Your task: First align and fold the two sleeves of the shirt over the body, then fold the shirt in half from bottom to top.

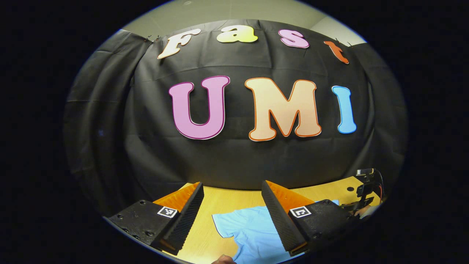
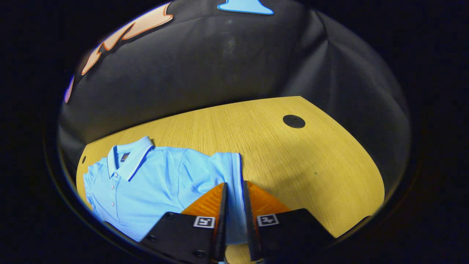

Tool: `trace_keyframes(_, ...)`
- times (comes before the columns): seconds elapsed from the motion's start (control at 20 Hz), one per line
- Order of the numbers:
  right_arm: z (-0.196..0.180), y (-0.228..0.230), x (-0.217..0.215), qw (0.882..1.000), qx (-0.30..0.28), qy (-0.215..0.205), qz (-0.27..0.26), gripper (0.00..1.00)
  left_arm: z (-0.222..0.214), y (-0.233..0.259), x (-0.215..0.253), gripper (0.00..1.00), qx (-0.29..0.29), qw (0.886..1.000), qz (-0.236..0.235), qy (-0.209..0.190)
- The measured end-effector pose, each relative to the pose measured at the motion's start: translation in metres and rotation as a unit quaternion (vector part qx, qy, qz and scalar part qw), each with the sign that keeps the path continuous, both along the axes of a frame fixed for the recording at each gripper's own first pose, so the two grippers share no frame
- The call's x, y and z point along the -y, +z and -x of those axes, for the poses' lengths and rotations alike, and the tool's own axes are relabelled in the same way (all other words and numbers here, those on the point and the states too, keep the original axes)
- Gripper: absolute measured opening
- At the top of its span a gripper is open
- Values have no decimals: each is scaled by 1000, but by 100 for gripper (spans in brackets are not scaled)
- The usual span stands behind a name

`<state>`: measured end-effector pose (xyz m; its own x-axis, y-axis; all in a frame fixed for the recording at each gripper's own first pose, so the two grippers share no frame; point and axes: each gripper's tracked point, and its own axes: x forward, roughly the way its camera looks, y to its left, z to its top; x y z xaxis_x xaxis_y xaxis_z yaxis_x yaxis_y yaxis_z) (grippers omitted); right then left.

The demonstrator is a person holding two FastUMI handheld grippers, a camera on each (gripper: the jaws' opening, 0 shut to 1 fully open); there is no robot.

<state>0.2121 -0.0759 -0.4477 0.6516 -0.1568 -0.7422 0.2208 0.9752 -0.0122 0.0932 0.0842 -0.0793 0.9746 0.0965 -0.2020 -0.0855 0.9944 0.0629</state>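
Observation:
A light blue polo shirt [image 2: 146,179] lies flat on the wooden table [image 2: 293,165], collar toward the cloth wall and buttons facing up. My right gripper [image 2: 234,185] is shut on the edge of one short sleeve [image 2: 234,172], which runs up between its two fingers. In the left gripper view, my left gripper [image 1: 232,183] hangs above the table with its jaws wide apart and nothing between them. Part of the shirt [image 1: 253,231] with a sleeve lies below it. The right gripper [image 1: 366,190] shows at the far right, low over the table.
A round black cap [image 2: 294,121] sits in the tabletop to the right of the shirt. Black cloth walls close off the back and sides of the table. A bit of a hand [image 1: 223,259] shows at the bottom edge.

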Motion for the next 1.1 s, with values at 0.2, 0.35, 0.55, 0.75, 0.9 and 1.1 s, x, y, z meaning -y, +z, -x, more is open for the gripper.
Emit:
trace_keyframes(0.2,0,3,-10,999,-2,3,-41,2,3,-4,-3,95,-5,1000,9,3)
trace_keyframes(0.35,2,4,-21,996,-12,-7,-92,1,5,-3,-9,95,-5,1000,8,7)
trace_keyframes(0.55,-11,26,-68,986,23,4,-163,3,6,0,-13,95,-1,1000,4,10)
trace_keyframes(0.75,-4,32,-117,977,21,24,-210,2,7,-5,-14,95,-6,1000,11,9)
trace_keyframes(0.9,8,31,-158,969,13,50,-240,3,7,-13,-19,95,-16,1000,19,13)
trace_keyframes(1.1,21,31,-191,962,5,80,-262,9,4,-32,-24,96,-39,999,35,10)
